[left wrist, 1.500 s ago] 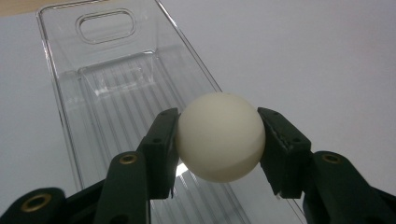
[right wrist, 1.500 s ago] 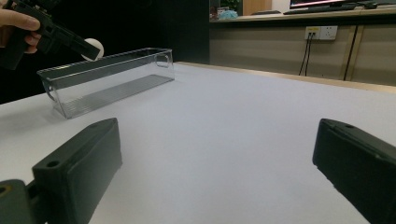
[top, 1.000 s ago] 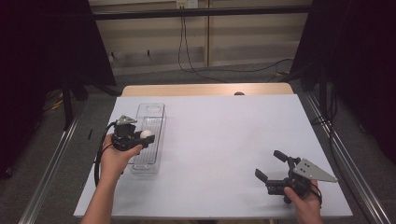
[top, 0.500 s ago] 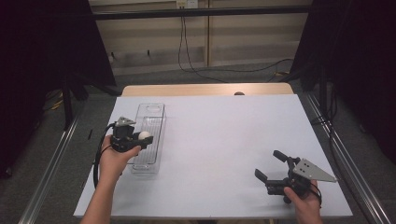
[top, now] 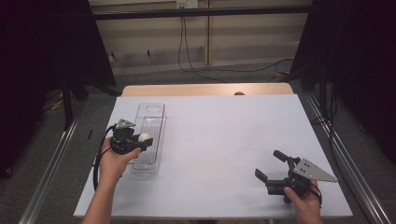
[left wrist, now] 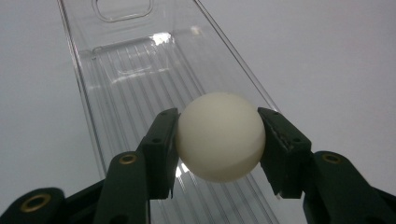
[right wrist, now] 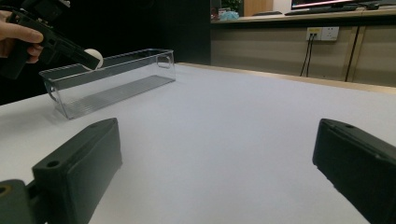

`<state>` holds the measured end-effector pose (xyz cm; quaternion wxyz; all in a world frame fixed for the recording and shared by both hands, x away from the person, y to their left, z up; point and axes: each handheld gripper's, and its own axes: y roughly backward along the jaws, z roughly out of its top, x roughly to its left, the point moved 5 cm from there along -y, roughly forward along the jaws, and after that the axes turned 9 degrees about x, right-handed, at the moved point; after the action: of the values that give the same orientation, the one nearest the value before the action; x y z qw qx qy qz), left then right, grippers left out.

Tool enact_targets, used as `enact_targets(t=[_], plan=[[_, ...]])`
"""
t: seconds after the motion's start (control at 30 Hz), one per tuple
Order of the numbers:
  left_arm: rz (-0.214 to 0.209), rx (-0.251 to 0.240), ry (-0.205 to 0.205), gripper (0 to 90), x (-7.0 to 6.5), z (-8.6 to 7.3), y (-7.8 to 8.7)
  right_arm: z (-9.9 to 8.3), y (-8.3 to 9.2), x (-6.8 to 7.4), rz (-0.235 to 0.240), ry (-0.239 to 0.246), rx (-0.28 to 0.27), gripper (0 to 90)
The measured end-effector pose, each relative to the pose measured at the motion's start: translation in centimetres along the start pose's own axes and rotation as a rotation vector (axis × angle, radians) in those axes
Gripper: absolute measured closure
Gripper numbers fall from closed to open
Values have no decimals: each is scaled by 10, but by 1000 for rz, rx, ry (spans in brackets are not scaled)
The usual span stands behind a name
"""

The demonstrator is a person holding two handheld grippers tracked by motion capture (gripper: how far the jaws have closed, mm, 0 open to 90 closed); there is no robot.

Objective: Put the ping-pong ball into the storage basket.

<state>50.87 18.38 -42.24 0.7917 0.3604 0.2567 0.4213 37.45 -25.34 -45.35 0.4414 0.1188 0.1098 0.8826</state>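
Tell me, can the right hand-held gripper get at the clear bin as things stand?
Probably yes. The right hand-held gripper is open and empty, and bare white table lies between it and the clear bin.

The right gripper (right wrist: 219, 182) looks low across the white surface (right wrist: 233, 121); its 2 black fingers (right wrist: 77, 163) rise from the bottom corners, set wide apart with only bare surface between them; at the far left stands a clear plastic bin (right wrist: 112, 81), long and narrow, with a ribbed floor and a cut-out handle in its far end wall; above the bin's near end a hand (right wrist: 18, 37) holds the left gripper (right wrist: 91, 58), angled downward; its fingers clasp a white ball (right wrist: 95, 57) just over the bin's rim; behind the surface runs a wooden wall with a socket plate (right wrist: 322, 33) and 2 cables hanging from it.
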Motion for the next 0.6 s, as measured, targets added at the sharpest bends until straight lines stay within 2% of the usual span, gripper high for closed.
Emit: enact_targets(t=[0.03, 0.13, 0.2, 0.23, 0.33, 0.53, 0.6], plan=[[-9, 10, -12, 511, 1, -1, 0, 0, 0, 0, -1, -1, -2, 8], [-5, -1, 5, 510, 0, -2, -1, 0, 0, 0, -1, -2, -1, 8], [5, 12, -9, 509, 0, -4, 0, 0, 0, 0, -2, -1, -3, 8], [0, -1, 1, 509, -1, -4, -1, 0, 0, 0, -2, -1, -4, 8], [-1, 5, 4, 509, -1, -5, -2, 0, 0, 0, -3, -1, -4, 8], [-7, 9, -8, 509, 1, -7, -2, 0, 0, 0, -3, 6, -5, 8], [4, 18, -7, 509, 2, -8, -3, 0, 1, 0, -3, 4, -5, 8]])
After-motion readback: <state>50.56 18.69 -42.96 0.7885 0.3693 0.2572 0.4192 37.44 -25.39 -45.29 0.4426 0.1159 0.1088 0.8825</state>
